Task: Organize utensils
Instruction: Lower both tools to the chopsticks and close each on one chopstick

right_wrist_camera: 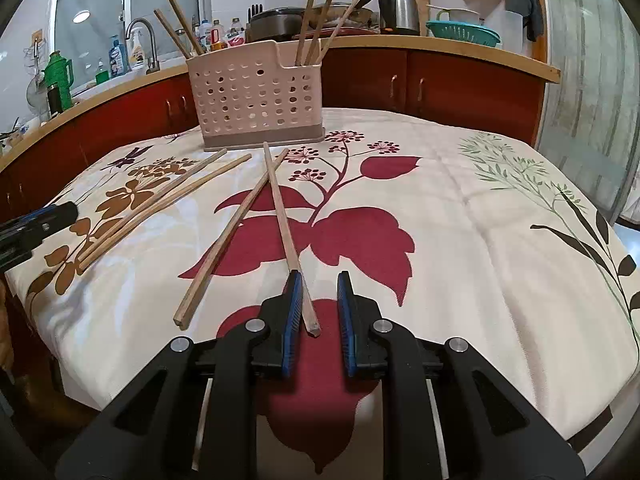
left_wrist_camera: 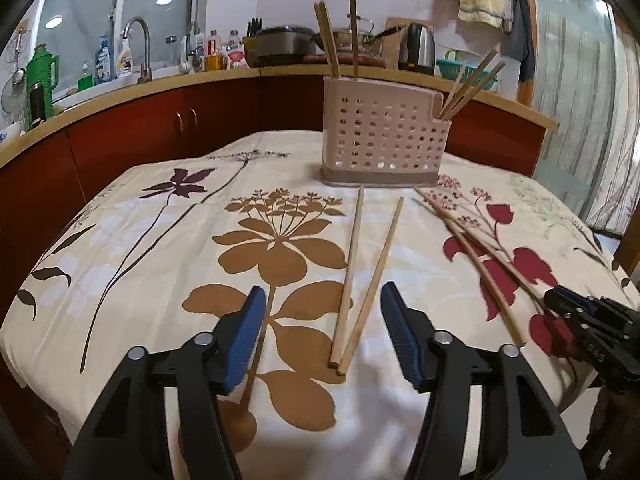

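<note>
Plain pale wooden chopsticks, long, thin and square-cut at the thick end, lie on the counter's floral cloth (right_wrist_camera: 460,184). One chopstick (right_wrist_camera: 286,236) runs forward from between the right gripper (right_wrist_camera: 319,300) fingers, its butt end against the left pad, the right pad clear of it: nearly closed, not clamped. A second chopstick (right_wrist_camera: 234,240) crosses it just left of those fingers. The left gripper (left_wrist_camera: 323,336) fingers are released, spread around the near ends of a chopstick pair (left_wrist_camera: 362,280), touching neither. Ahead stands a perforated beige utensil holder (left_wrist_camera: 384,140) with more sticks upright. No writing on them is legible.
</note>
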Action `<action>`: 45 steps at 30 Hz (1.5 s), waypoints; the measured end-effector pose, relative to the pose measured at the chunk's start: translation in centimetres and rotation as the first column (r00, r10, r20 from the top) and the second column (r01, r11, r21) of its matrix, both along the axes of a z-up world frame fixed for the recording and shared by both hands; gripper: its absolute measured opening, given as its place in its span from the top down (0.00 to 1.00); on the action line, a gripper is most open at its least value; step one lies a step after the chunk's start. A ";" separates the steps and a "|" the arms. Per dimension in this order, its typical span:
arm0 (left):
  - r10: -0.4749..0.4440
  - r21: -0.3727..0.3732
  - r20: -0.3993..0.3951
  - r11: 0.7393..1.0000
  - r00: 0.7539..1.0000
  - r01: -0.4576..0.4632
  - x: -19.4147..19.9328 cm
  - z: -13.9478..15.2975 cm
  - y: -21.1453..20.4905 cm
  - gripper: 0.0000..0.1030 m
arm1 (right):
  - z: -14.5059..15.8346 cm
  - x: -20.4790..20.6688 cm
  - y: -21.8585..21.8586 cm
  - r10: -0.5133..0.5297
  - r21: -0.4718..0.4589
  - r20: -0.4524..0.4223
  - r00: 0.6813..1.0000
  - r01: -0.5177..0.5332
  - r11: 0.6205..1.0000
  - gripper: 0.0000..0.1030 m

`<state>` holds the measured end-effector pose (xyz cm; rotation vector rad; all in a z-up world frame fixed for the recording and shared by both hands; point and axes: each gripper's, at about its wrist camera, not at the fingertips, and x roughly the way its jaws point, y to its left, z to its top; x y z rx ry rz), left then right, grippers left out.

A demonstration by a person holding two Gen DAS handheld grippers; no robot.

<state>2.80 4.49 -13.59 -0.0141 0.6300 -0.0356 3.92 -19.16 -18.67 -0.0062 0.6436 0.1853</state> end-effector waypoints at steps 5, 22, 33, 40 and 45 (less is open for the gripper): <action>-0.011 0.009 -0.057 1.000 0.998 0.012 1.2 -0.9 0.2 0.54 | -0.2 0.1 0.1 0.007 0.000 -0.007 1.000 -0.007 1.000 0.83; -0.020 0.037 -0.201 0.999 0.979 0.028 2.5 -2.5 1.2 0.63 | -0.3 0.2 0.0 0.009 0.013 -0.006 1.000 -0.009 1.000 0.83; -0.066 0.057 -0.203 0.995 0.977 0.079 2.2 -2.5 0.4 0.86 | -0.3 0.0 0.0 0.020 0.020 0.002 1.000 -0.020 1.000 0.83; -0.113 0.080 -0.203 0.988 0.973 0.131 1.7 -2.4 -0.7 0.93 | -0.4 -0.1 0.3 0.036 -0.006 0.008 0.999 -0.036 0.999 0.90; -0.113 0.085 -0.183 0.988 0.977 0.130 1.4 -2.2 -0.7 0.94 | -0.4 -0.2 0.1 0.049 -0.003 0.004 0.999 -0.049 0.999 0.94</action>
